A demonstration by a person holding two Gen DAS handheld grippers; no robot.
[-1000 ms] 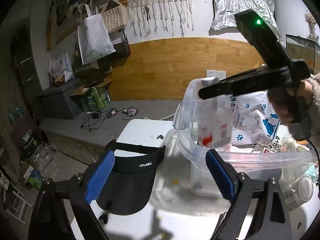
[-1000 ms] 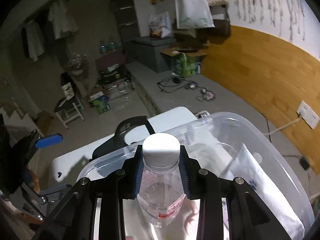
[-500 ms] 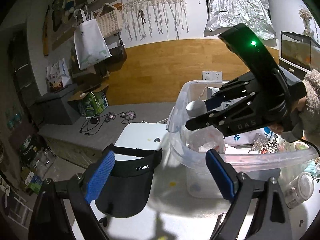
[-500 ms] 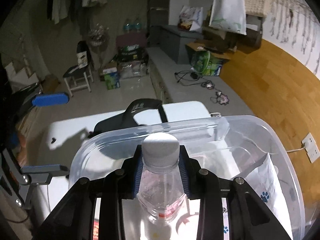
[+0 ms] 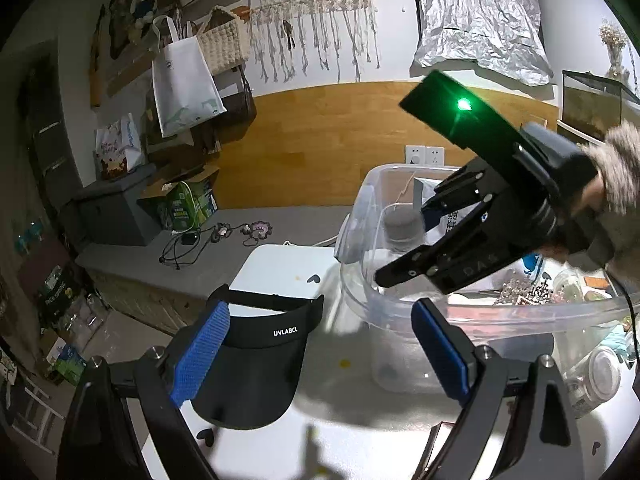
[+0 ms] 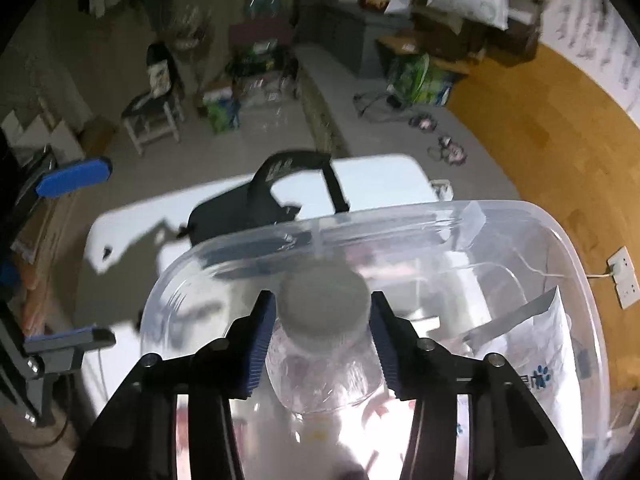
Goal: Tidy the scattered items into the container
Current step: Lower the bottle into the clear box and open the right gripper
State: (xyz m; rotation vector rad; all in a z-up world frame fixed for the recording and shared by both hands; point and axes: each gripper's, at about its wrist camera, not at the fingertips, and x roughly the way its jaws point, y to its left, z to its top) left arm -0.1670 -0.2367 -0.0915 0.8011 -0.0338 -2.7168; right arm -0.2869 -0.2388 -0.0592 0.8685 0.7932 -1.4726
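A clear plastic bottle (image 6: 320, 376) with a white cap hangs upright inside the clear plastic container (image 6: 520, 216). My right gripper (image 6: 322, 308) points down into it and its jaws are opening. The blue pads stand a little off the cap on both sides, with the bottle still between them. From the left wrist view, the right gripper (image 5: 404, 248) and bottle cap (image 5: 402, 224) sit over the container's near left corner (image 5: 360, 216). My left gripper (image 5: 320, 312) is open and holds nothing. It hovers above a black visor (image 5: 256, 360) lying on the white table.
A white pouch with blue paw prints (image 6: 536, 352) leans inside the container. A round jar (image 5: 600, 376) and small clutter (image 5: 524, 292) lie right of the container. The white table (image 5: 280, 264) ends just beyond the visor, and the floor lies below.
The right gripper tipped further down and carried the bottle lower into the container. Its pads, which clamped the bottle's neck before, now stand apart from it. The left gripper stayed put.
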